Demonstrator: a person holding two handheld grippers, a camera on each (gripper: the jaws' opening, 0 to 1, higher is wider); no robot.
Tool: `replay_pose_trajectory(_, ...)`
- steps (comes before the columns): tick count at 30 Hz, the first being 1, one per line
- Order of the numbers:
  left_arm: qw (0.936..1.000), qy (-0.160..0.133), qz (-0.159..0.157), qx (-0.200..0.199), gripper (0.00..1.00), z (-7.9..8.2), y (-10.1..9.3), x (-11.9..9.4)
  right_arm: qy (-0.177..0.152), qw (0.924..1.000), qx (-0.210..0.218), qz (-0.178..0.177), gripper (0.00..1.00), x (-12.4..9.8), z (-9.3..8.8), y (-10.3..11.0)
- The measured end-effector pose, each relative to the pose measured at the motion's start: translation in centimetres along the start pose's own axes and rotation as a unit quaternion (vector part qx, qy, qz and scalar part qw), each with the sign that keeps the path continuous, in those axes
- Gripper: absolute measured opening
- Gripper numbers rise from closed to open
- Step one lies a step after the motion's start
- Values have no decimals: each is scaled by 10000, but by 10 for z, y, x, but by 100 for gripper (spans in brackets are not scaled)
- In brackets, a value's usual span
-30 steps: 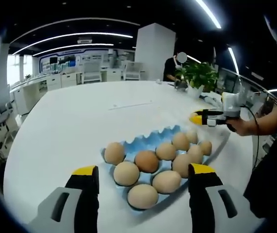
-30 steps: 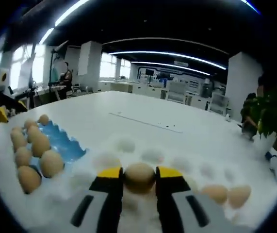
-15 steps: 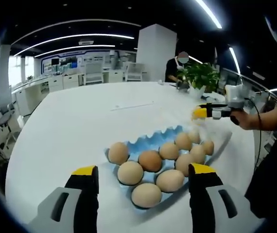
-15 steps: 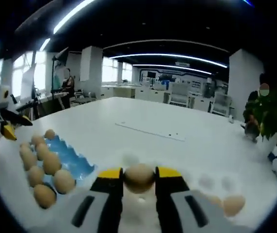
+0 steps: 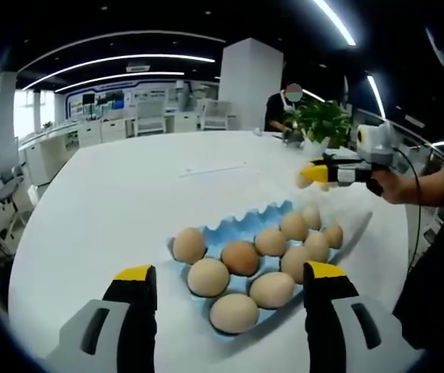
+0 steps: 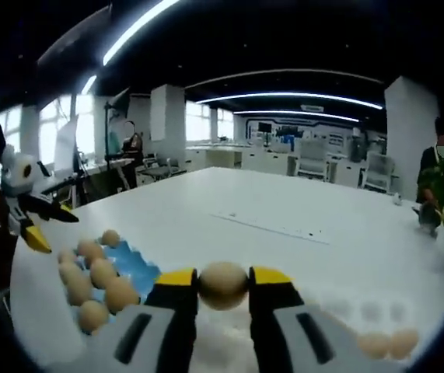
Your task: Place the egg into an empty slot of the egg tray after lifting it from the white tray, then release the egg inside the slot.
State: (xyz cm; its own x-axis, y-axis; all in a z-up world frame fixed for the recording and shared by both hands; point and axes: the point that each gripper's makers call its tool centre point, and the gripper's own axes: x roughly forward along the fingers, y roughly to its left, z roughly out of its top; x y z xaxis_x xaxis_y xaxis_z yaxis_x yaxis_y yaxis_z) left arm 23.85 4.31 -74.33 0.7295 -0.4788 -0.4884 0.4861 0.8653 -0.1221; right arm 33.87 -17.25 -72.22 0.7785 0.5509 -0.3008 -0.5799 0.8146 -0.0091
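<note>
Right gripper view: right gripper (image 6: pixel 223 284) clamped on a tan egg (image 6: pixel 223 284), raised over the white table (image 6: pixel 284 233).
Egg tray: blue egg tray (image 6: pixel 132 264) low to the left of those jaws, eggs along its near edge.
White tray: white tray (image 6: pixel 346 326) just under and to the right of the jaws, two eggs at its far right corner.
Left gripper view: left gripper (image 5: pixel 225 281) with yellow-tipped jaws spread wide, nothing between them.
Tray ahead: blue egg tray (image 5: pixel 241 225) just past the open tips, ten brown eggs seated, back row bare.
Other tool: right gripper (image 5: pixel 315 174) beyond the tray, upper right, in a hand (image 5: pixel 389 186).
Background: potted plant (image 5: pixel 319 120) at the table's far edge.
Writing: none legible.
</note>
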Motion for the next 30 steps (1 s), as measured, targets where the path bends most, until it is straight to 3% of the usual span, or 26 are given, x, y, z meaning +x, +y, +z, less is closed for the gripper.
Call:
replay_pose_trajectory(15,10000,25,8,-43,77,-3,2,0,-159,9920,-196,1238,25,57,23,96)
replay_pose_trajectory(24,10000,27,63,-57,77,-3,8,-1,-12,9822,-326,1851,25,83,16,146)
replay_pose_trajectory(30,9999,49,76,-75,76,-4,9,-2,85,9785,-329,2034,25,93,11,158)
